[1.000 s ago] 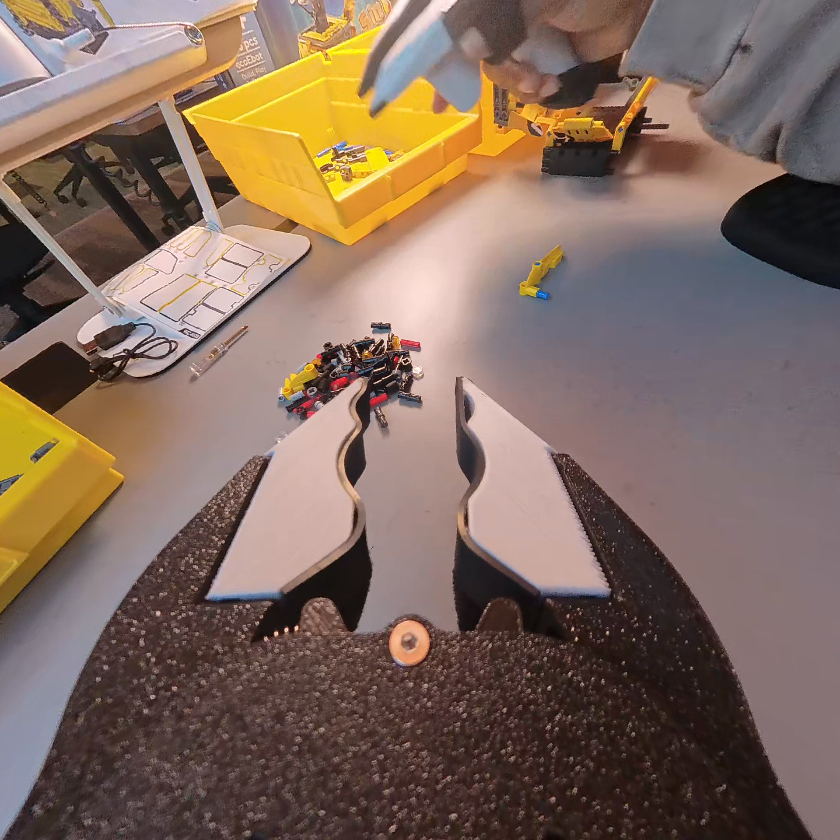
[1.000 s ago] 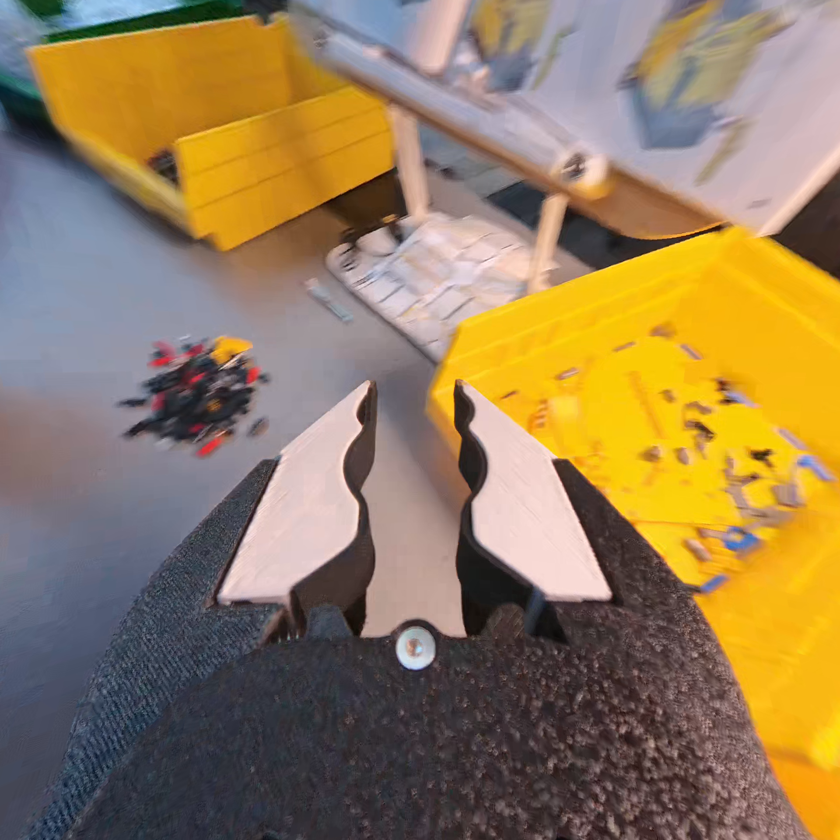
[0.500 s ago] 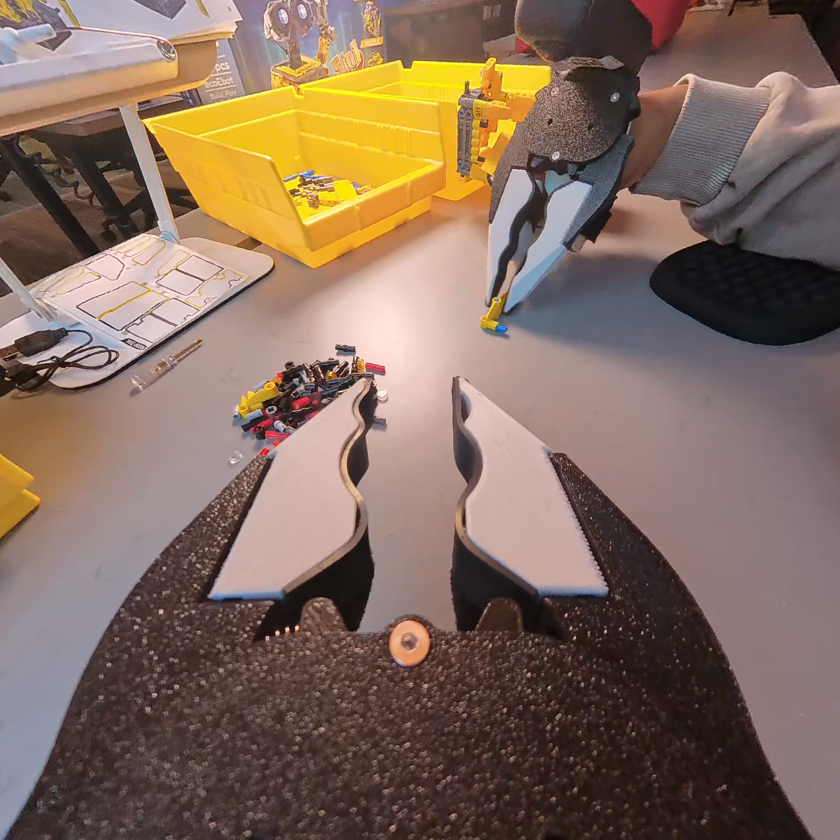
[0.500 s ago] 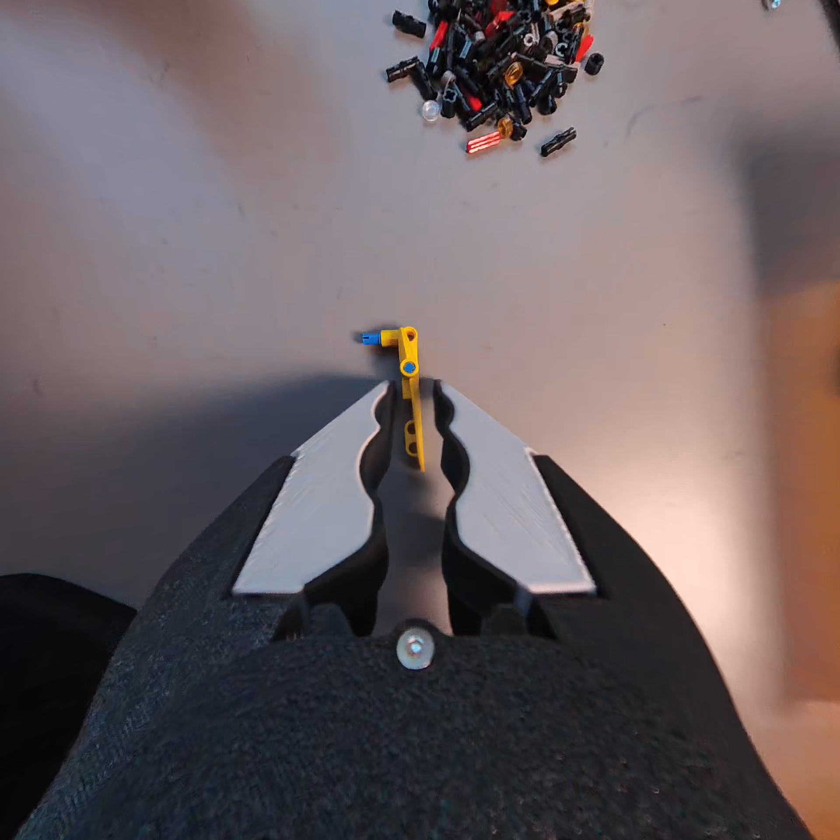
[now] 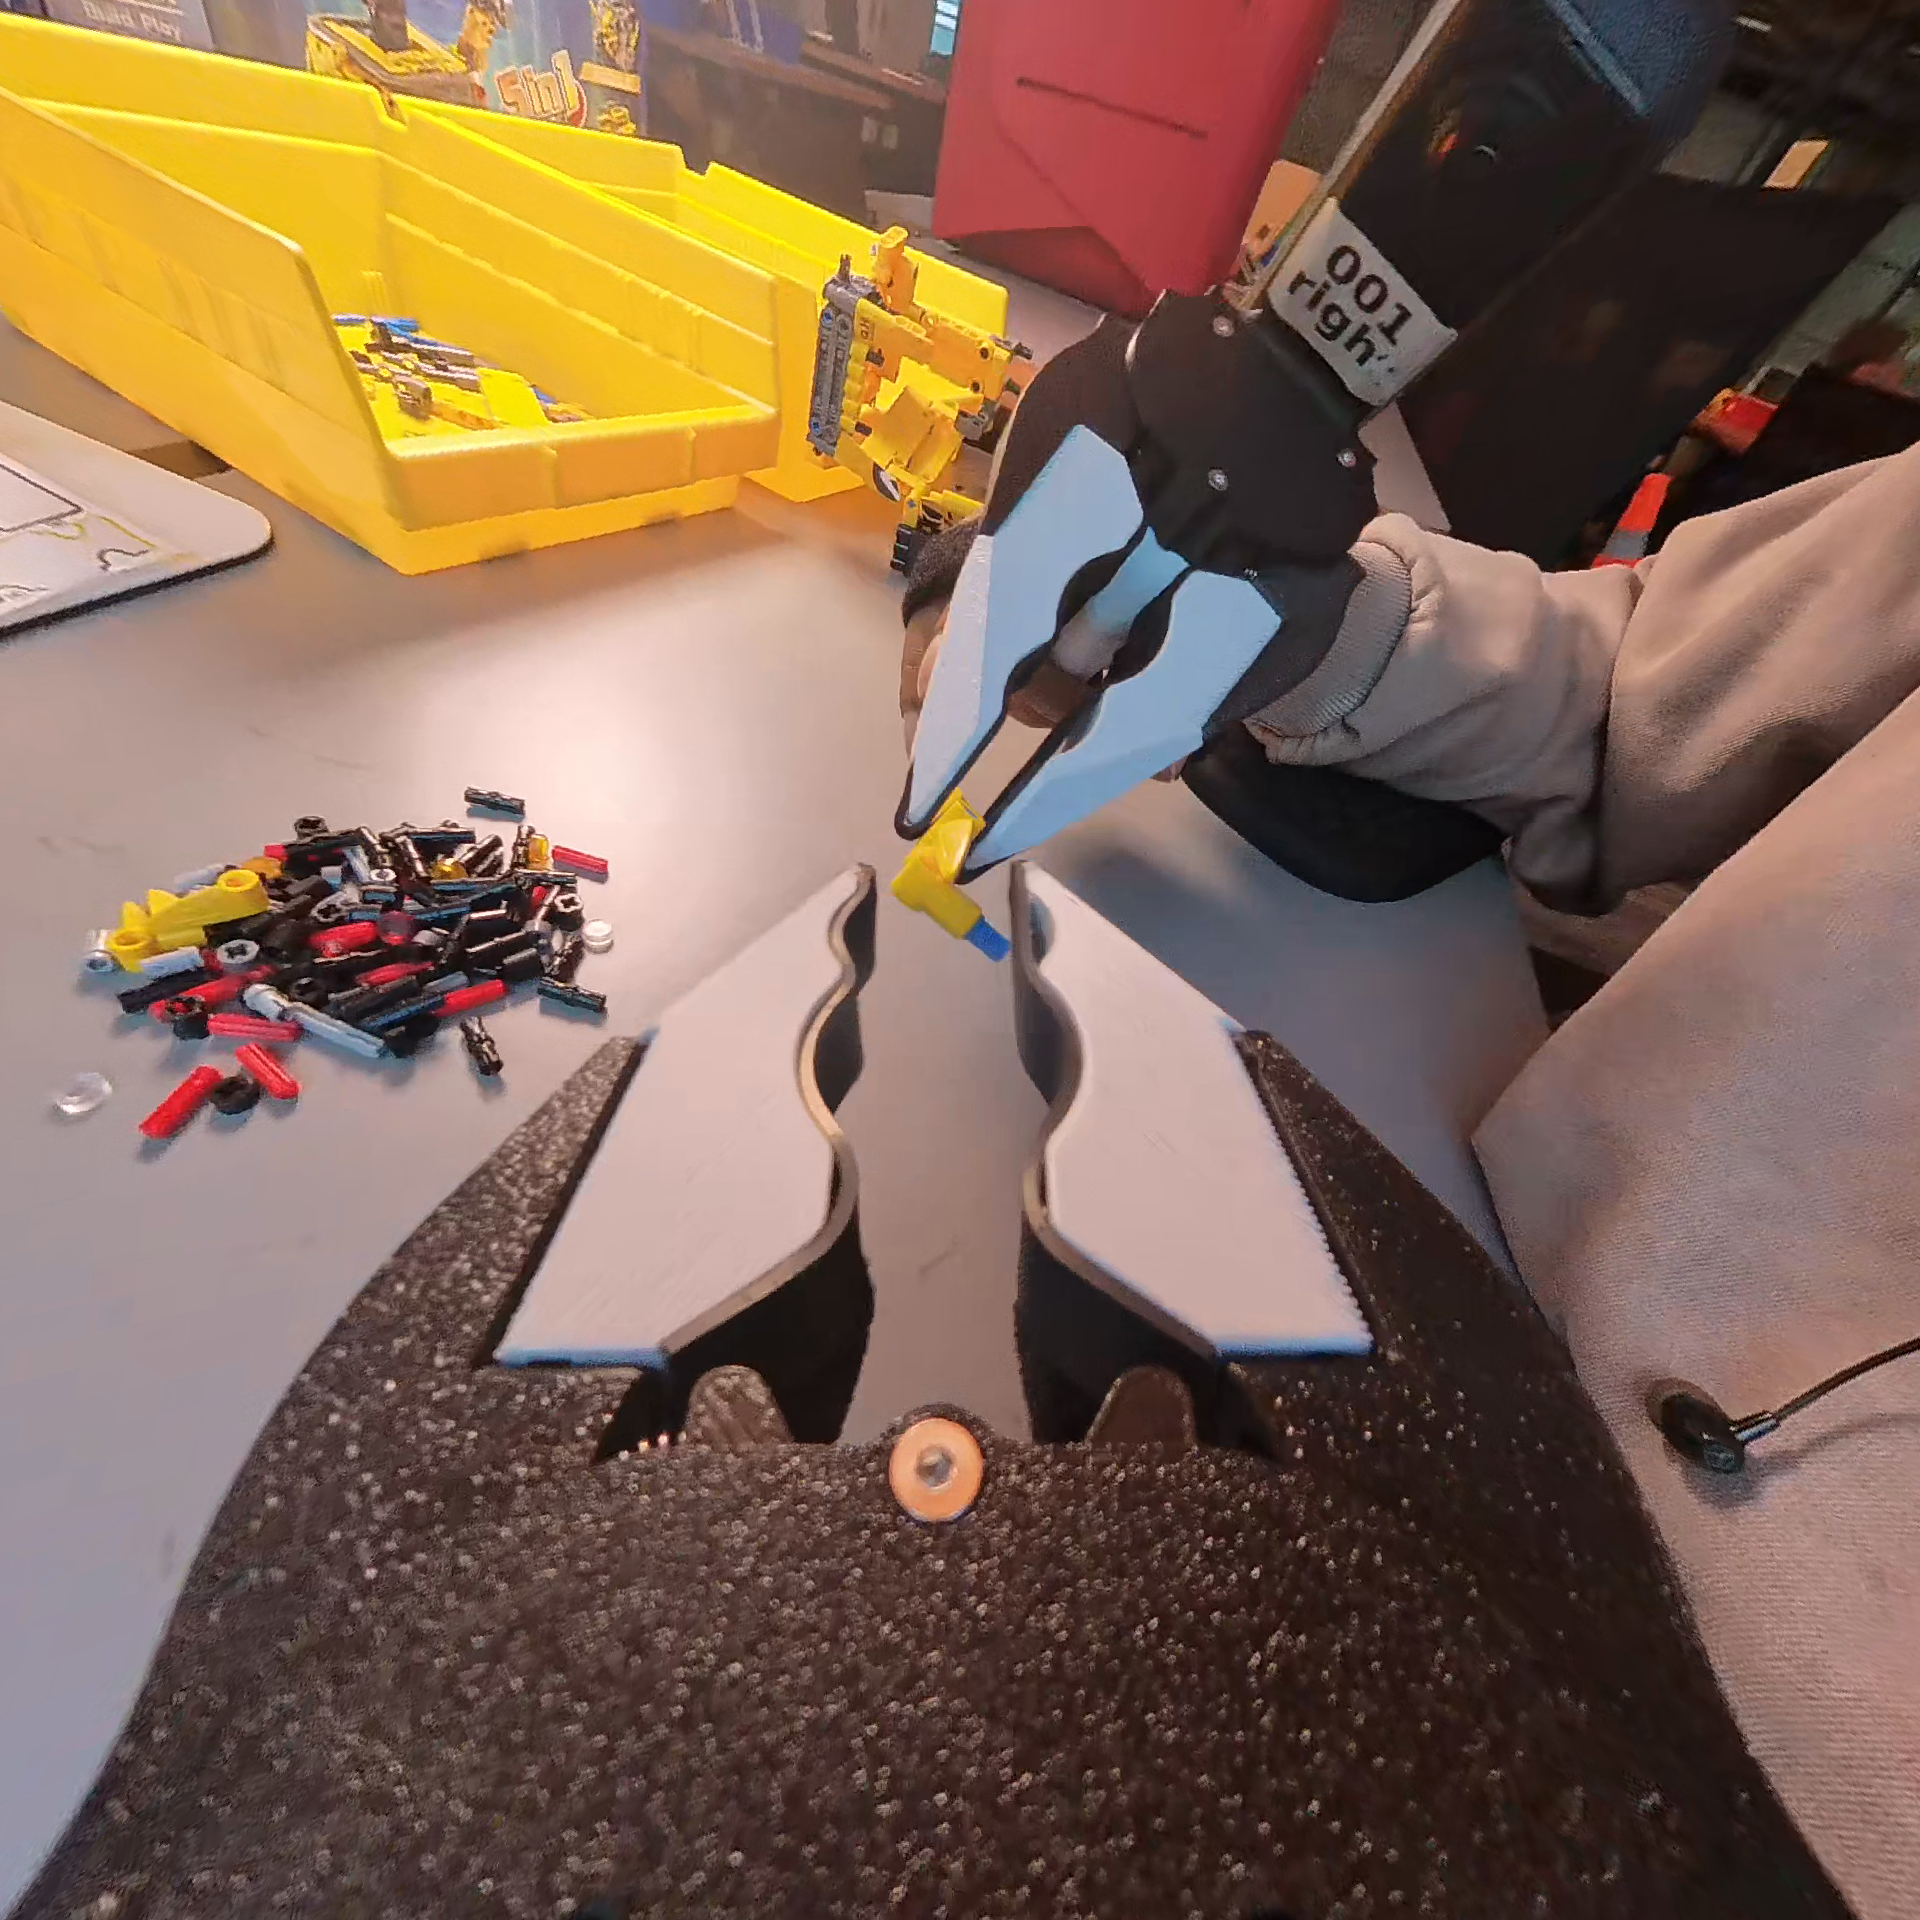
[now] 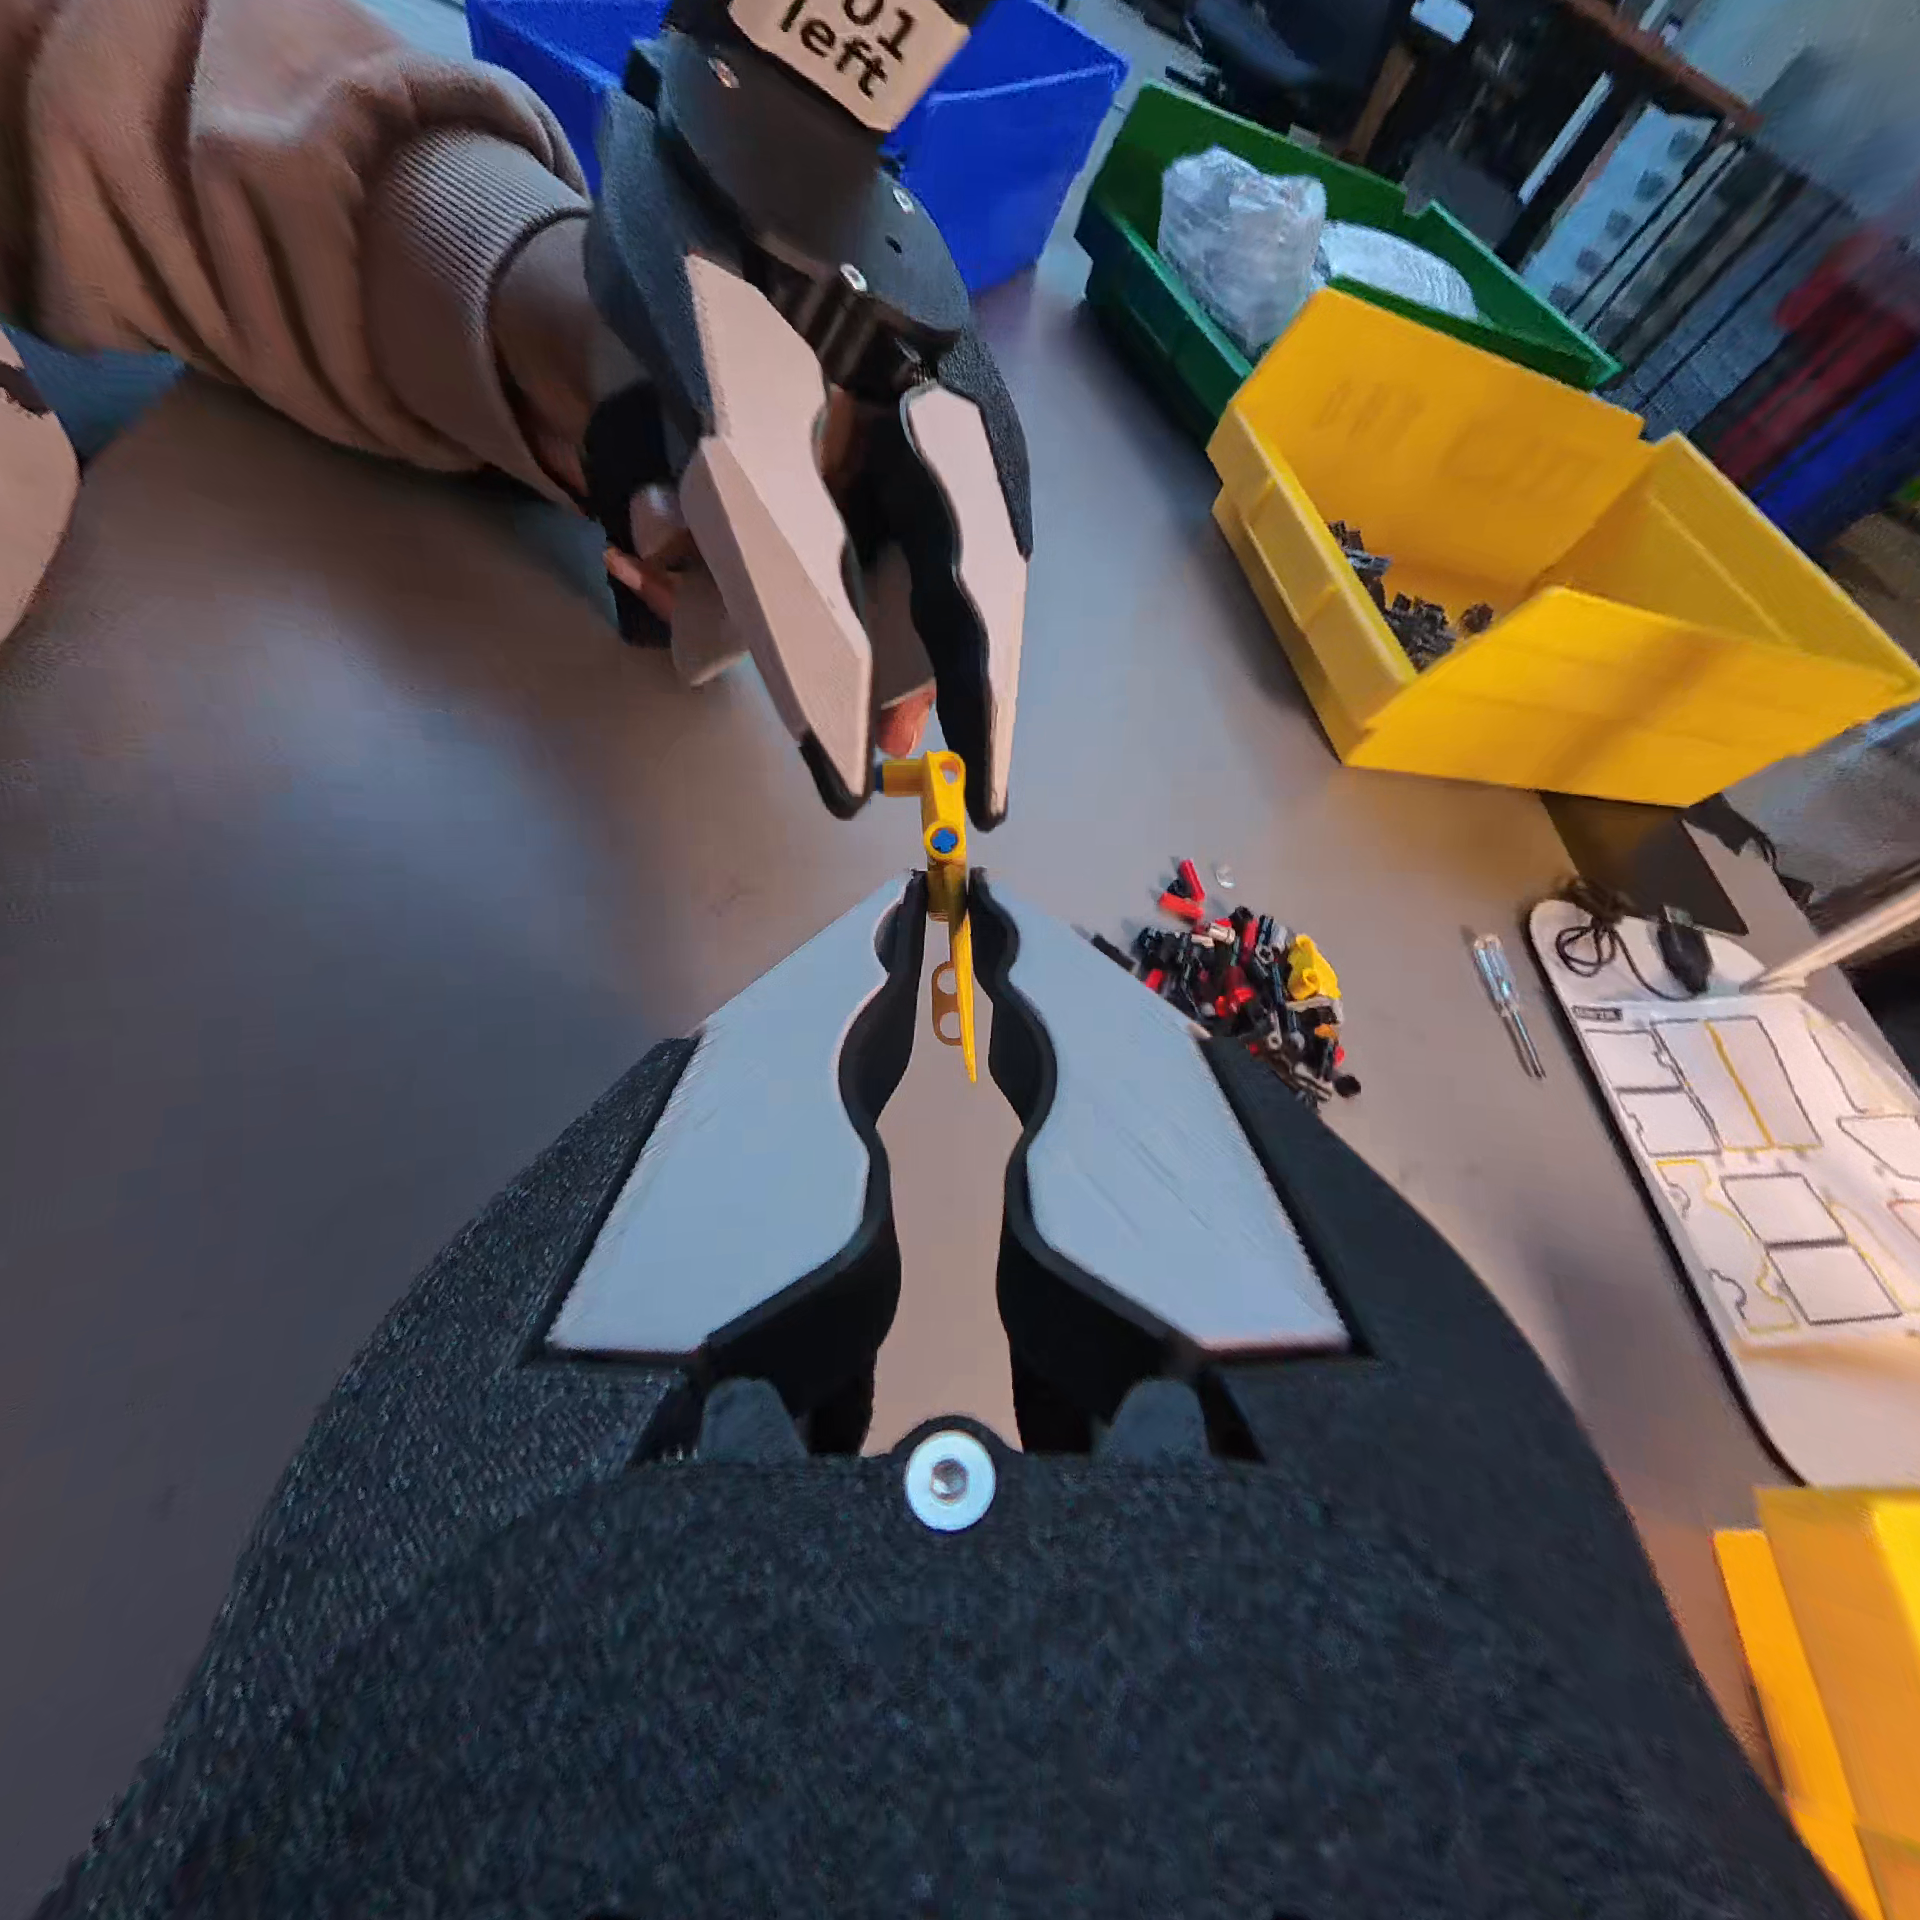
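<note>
Above a smooth grey bench (image 5: 312, 665), the right claw (image 6: 943, 883) is clenched on a thin yellow beam piece (image 6: 948, 914) with blue pins, holding it clear of the surface. The piece's far end, with its short side stub, reaches between the parted fingers of the left claw (image 5: 940, 894), which faces it and stands released; whether those fingers touch the piece cannot be told. Both claws are carried by a person's hands in beige ribbed sleeves (image 5: 1507, 665).

Beside the beam piece, on the bench, lies a loose heap of small black, red and yellow connector parts (image 5: 353, 935), with a few clear round studs strayed just outside it. Beyond the heap from the left wrist view sits a long yellow divided bin (image 5: 520, 488) with a scatter of small parts in one compartment, and next to that a partly built yellow and black model (image 5: 904, 384). A white printed sheet (image 6: 1766, 1164) on a rounded stand base lies past the heap in the right wrist view, a small clear-handled tool (image 6: 1501, 997) between the two and a black cable (image 6: 1621, 945) coiled at the sheet's far end.

Farther back from the heap stand another yellow bin (image 6: 1558, 665) holding dark parts, a green bin (image 6: 1351, 208) with clear bags, and a blue bin (image 6: 1018, 114). The room behind is dim, crowded with dark furniture and a red box (image 5: 1101, 135).
</note>
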`<state>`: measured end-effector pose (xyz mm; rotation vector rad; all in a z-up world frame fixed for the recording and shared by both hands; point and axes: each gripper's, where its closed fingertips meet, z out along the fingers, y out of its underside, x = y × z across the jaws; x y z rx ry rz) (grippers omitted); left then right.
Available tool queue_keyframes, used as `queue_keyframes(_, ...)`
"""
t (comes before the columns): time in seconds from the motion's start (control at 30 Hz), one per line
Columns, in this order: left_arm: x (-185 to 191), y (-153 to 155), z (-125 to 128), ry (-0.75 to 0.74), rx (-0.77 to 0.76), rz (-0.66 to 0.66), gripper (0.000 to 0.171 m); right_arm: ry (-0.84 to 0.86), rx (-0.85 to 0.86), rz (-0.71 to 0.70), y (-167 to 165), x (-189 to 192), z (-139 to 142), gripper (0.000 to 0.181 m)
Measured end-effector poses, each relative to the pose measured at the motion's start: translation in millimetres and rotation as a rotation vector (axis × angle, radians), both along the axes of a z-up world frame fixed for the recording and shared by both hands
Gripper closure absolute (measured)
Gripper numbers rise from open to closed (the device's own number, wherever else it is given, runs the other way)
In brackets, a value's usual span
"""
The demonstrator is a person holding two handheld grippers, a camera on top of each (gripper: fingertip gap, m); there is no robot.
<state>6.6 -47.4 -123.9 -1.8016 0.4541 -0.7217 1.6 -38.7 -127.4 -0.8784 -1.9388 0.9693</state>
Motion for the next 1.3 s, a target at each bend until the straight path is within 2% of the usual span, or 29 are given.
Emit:
queue_keyframes(0.03,-0.1,-0.3,-1.8,0.001,-0.012,-0.003,0.154,0.012,0.019,0.001,-2.8,-1.6,0.9,0.175)
queue_keyframes(0.13,-5.4,1.3,-3.7,0.004,-0.027,0.019,0.153,0.055,0.058,-0.035,0.1,-4.5,7.7,0.174)
queue_keyframes(0.4,-12.9,3.0,6.6,-0.192,-0.084,0.021,0.164,0.192,0.12,-0.079,3.3,-6.5,26.0,0.175)
queue_keyframes(0.5,-15.8,3.9,6.4,-0.19,-0.084,0.033,0.165,0.198,0.098,-0.08,2.9,-7.5,24.7,0.175)
queue_keyframes(0.6,-17.4,4.8,5.9,-0.028,-0.003,0.065,0.166,0.136,-0.105,-0.057,-1.7,-6.8,22.8,0.167)
queue_keyframes(0.67,-18.3,4.8,0.3,0.163,0.062,0.086,0.167,0.061,-0.313,-0.022,-7.7,-5.9,23.5,0.15)
queue_keyframes(0.73,-15.1,3.5,-3.1,0.329,0.134,0.09,0.166,0.011,-0.465,-0.007,-9.8,-6.2,26.1,0.144)
queue_keyframes(0.8,-10.0,2.7,-6.3,0.43,0.177,0.089,0.166,-0.062,-0.491,-0.012,-10.1,-6.4,15.8,0.15)
queue_keyframes(0.87,-6.3,2.5,-9.3,0.5,0.208,0.085,0.166,-0.125,-0.444,-0.008,-13.5,-4.7,0.6,0.162)
queue_keyframes(0.93,-6.8,3.1,-13.6,0.552,0.215,0.089,0.166,-0.133,-0.375,-0.01,-13.8,-4.5,-6.6,0.165)
queue_keyframes(1.0,-5.0,2.7,-12.0,0.521,0.215,0.086,0.166,-0.116,-0.358,0.0,-13.3,-4.2,-5.0,0.165)
queue_keyframes(1.13,-0.4,-3.0,-7.0,0.379,0.168,0.029,0.17,-0.037,-0.433,0.076,-18.5,1.2,12.8,0.165)
queue_keyframes(1.23,7.8,-9.2,7.4,0.288,0.207,-0.015,0.171,-0.052,-0.407,0.089,-20.9,2.3,8.9,0.165)
queue_keyframes(1.3,6.2,-8.5,5.5,0.297,0.19,-0.01,0.166,-0.058,-0.414,0.111,-25.1,3.9,7.6,0.165)
